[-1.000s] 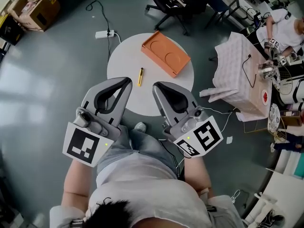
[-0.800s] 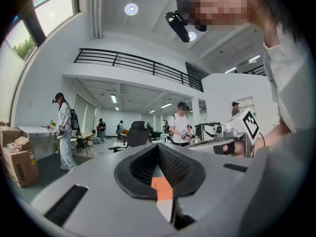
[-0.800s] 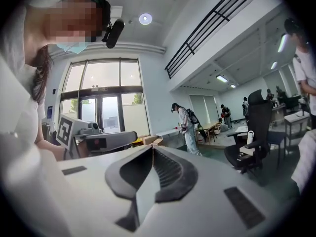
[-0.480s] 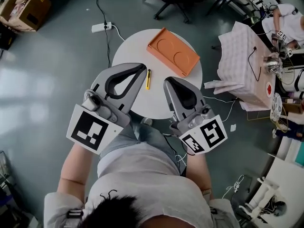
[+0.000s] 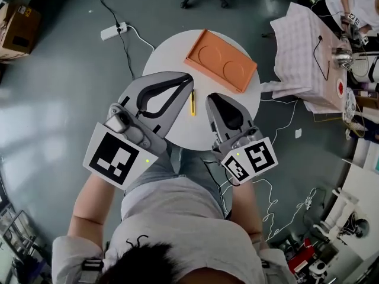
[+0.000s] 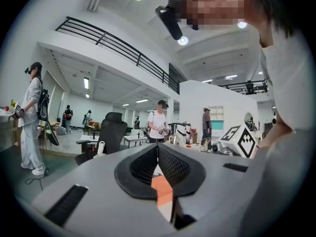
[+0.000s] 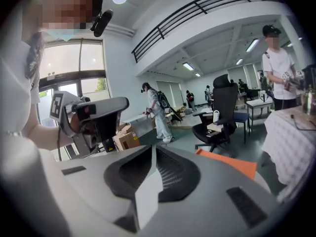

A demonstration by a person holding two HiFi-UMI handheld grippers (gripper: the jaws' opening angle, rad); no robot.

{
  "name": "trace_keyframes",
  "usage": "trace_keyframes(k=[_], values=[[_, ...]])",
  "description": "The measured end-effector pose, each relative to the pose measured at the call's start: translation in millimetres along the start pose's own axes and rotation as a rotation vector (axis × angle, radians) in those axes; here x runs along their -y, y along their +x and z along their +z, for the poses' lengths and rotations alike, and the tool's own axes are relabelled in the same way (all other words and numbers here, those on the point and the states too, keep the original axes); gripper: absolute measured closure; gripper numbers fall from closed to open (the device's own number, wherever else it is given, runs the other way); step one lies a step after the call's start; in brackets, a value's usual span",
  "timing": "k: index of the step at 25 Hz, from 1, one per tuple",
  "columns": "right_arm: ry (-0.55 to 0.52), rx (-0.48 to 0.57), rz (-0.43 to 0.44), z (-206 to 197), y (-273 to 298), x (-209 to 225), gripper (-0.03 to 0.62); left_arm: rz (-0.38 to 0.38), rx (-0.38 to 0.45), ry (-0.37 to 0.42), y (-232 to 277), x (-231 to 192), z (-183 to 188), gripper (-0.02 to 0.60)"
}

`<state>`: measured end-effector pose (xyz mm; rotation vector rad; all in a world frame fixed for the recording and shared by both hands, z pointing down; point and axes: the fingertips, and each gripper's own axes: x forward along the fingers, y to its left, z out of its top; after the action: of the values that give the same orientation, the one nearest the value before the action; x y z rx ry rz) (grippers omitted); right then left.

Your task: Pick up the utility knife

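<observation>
Lying on the table (image 5: 169,55) before the orange tray (image 5: 222,61), long axis toward it, the utility knife (image 5: 192,102) is flanked by the left gripper (image 5: 188,83), judged nearer, and the right gripper (image 5: 211,100), both closed on nothing.

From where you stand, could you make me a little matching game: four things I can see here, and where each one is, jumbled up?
Things:
1. knife
2. tray
3. power strip
4. cardboard box

Places:
A. on the floor, at the far left edge of the head view
B. on the far side of the round table
C. on the floor just beyond the table, with a cable attached
D. on the table, between the left gripper and the right gripper

Pairs: 1-D, 2-B, 3-C, 4-A
</observation>
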<state>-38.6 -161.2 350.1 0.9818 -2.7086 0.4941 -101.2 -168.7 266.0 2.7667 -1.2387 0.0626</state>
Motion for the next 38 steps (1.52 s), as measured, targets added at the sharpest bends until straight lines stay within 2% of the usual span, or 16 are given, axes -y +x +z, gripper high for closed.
trace_keyframes(k=[8, 16, 26, 38], values=[[0.101, -0.164, -0.127, -78, 31, 31, 0.532, -0.103, -0.062, -0.070, 16, -19, -37, 0.571], [0.174, -0.275, -0.184, -144, 47, 41, 0.526, -0.184, -0.133, -0.106, 30, -22, -76, 0.571], [0.224, -0.400, -0.236, -217, 61, 54, 0.510, -0.220, -0.199, -0.138, 31, -24, -111, 0.571], [0.197, -0.484, -0.286, -241, 62, 66, 0.510, -0.191, -0.210, -0.147, 30, -32, -125, 0.571]])
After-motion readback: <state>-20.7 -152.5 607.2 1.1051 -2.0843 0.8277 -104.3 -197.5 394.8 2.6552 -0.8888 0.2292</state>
